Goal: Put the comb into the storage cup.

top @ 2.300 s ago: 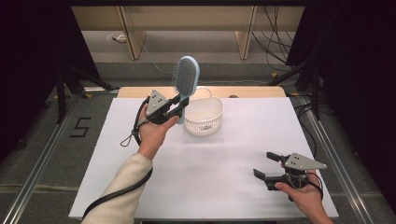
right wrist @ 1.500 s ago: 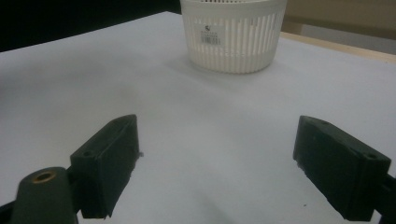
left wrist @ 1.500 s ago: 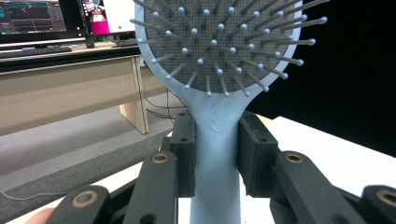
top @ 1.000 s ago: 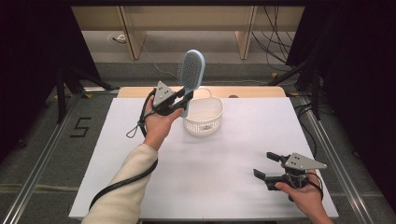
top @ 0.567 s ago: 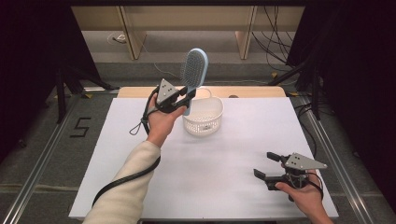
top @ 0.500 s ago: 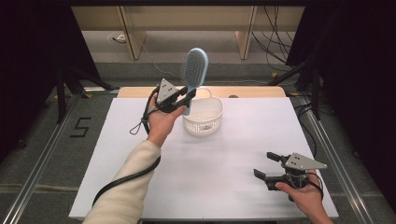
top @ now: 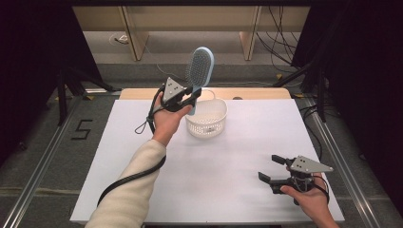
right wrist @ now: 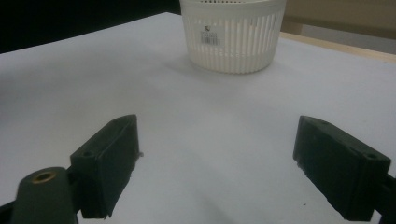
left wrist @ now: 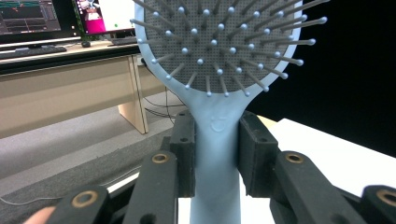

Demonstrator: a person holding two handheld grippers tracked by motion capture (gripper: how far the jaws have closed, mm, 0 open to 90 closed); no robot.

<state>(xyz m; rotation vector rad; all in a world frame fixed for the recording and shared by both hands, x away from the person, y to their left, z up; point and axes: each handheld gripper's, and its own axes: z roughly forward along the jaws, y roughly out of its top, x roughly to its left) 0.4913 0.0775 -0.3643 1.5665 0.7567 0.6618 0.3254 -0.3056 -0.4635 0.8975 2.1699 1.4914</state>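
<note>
Hairbrush raised over the basket, other tongs waiting.

Left gripper [top: 186,99] clamped on the handle of the pale blue hairbrush [top: 199,69], head up, above the white basket [top: 207,118] near the table's [top: 119,156] far edge, probably for lowering in. Right gripper [top: 275,172] apart, idle by the near right corner. Seen close from the left gripper view: pads [left wrist: 184,149] squeezing the handle's neck.

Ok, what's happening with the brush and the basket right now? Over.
Left hand-held gripper shut on blue hairbrush, upright beside white basket. Right hand-held gripper open, low over table. Nothing in the way.
</note>
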